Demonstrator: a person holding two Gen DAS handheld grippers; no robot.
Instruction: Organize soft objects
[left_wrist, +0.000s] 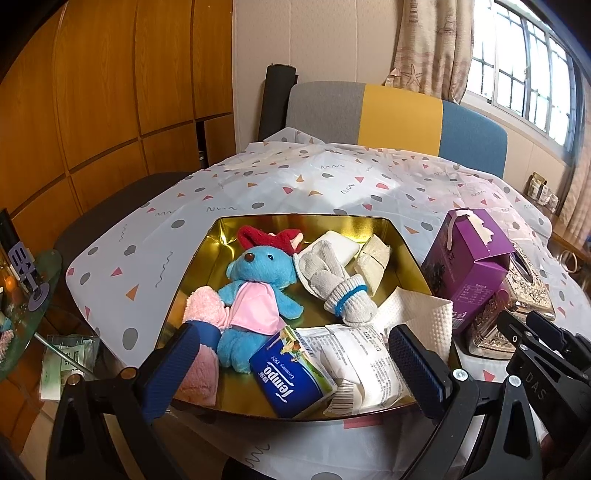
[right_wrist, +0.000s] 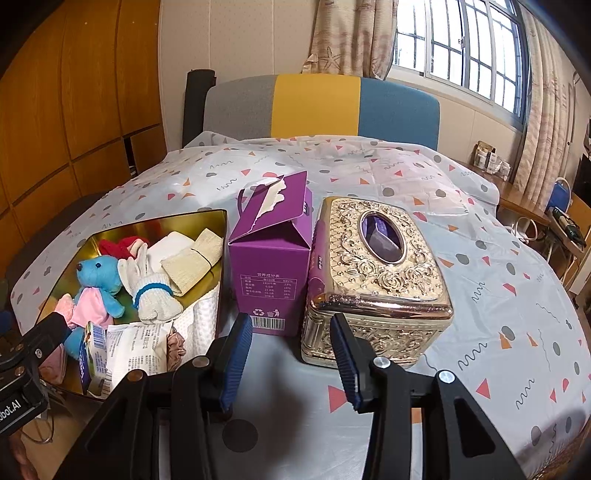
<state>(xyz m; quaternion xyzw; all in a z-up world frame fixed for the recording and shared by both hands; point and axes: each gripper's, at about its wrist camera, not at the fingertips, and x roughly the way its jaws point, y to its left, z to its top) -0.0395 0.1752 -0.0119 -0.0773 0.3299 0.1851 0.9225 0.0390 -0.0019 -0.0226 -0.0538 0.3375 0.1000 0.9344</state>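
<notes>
You get bright daylight from the window (right_wrist: 461, 48) at upper right, and its panes are blown out to white. The gold tin (left_wrist: 295, 225) throws glare off its inner walls, and the gold box (right_wrist: 380, 258) glints along its rim. The bench (right_wrist: 480, 295) cloth shows soft sheen. Both views bend strongly at the edges, with dark corners. Close to your lens, each tool body looks slightly soft; the middle stays sharp.

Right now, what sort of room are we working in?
Most likely a room in a home, perhaps a living or dining area. A table under a patterned plastic cloth stands against a colour-block sofa; there are wooden cabinets to one side and a curtained, barred window.
</notes>
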